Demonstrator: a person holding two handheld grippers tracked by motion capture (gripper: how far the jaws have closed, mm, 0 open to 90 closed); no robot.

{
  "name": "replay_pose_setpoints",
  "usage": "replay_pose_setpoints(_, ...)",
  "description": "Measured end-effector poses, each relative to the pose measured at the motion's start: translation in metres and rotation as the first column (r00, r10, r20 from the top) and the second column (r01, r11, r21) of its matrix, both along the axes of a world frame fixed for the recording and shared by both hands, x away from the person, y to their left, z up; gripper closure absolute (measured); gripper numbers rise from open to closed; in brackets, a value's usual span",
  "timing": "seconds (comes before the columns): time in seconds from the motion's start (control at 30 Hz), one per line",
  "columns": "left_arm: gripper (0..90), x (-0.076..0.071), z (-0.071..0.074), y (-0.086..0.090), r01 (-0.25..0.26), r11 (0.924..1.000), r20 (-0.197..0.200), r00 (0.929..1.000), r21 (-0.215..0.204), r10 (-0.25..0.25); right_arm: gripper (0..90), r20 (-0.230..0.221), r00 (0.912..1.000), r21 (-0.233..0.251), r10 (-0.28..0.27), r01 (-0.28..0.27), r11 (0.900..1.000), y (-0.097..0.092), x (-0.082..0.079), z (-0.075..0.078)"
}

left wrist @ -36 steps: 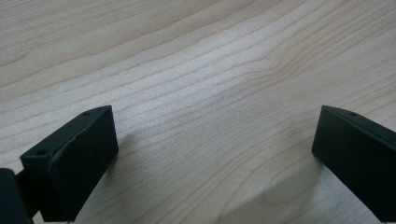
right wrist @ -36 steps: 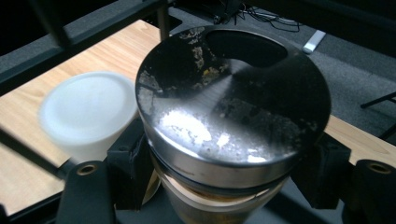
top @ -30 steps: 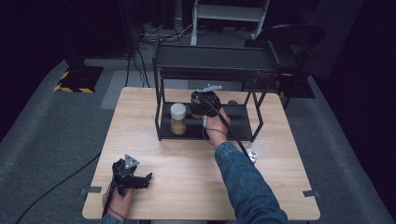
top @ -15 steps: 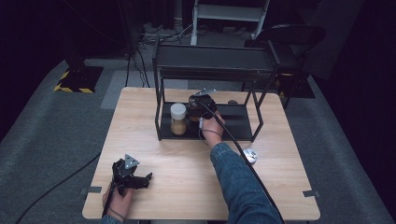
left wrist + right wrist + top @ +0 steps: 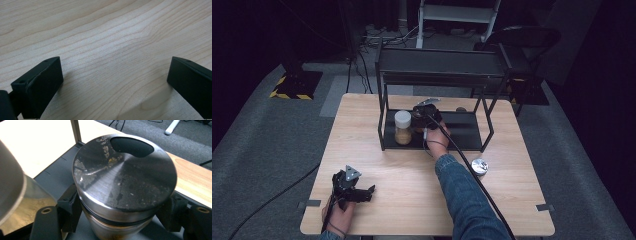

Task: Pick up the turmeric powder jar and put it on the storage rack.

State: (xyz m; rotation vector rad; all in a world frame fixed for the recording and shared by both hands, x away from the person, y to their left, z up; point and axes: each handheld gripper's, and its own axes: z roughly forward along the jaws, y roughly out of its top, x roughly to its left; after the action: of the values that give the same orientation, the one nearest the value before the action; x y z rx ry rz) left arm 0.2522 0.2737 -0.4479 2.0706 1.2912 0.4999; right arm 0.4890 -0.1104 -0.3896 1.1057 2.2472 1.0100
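On the high view I see my right hand-held gripper reaching under the black metal rack that stands at the far, twelve o'clock side of the table, with its cable trailing back over the denim sleeve. In the right gripper view its two black jaws are clenched on a steel jar, one jaw pressed against each side of the body just below the lid; the brushed lid carries a dark oval recess toward one o'clock and is flecked with crumbs. The jar sits over the rack's dark bottom shelf, though I cannot tell whether its base touches it. Just beside it, at nine o'clock on the high view, stands a glass jar with a white lid, holding something tan; in the right gripper view its edge bulges in at the left, near the steel jar. A small round metal lid lies on the table outside the rack, toward four o'clock from my right hand. My left hand-held gripper rests at the near left corner of the table, around seven o'clock, well apart from the rack; in the left gripper view its jaws stand released and wide over bare wood grain.
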Motion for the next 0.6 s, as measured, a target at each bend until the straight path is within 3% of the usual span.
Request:
replay_pose_setpoints(0.33, 0.2, 0.0, 0.0, 0.0, 0.0, 1.0, 0.001, 1.0, 0.0, 0.0, 30.0, 0.0, 1.0, 0.023, -0.009, 0.009, 0.9997, -0.005, -0.002, -0.008)
replay_pose_setpoints(0.5, 0.2, 0.0, 0.0, 0.0, 0.001, 1.0, 0.0, 1.0, 0.001, -0.001, 14.7, 0.03, 0.9993, 0.029, -0.02, 0.019, 0.9994, -0.006, -0.009, -0.001)
replay_pose_setpoints(0.6, 0.2, 0.0, 0.0, 0.0, 0.0, 1.0, 0.0, 1.0, 0.0, 0.0, 12.4, 0.044, 0.9988, 0.054, -0.024, 0.021, 0.9983, -0.011, -0.018, 0.008)
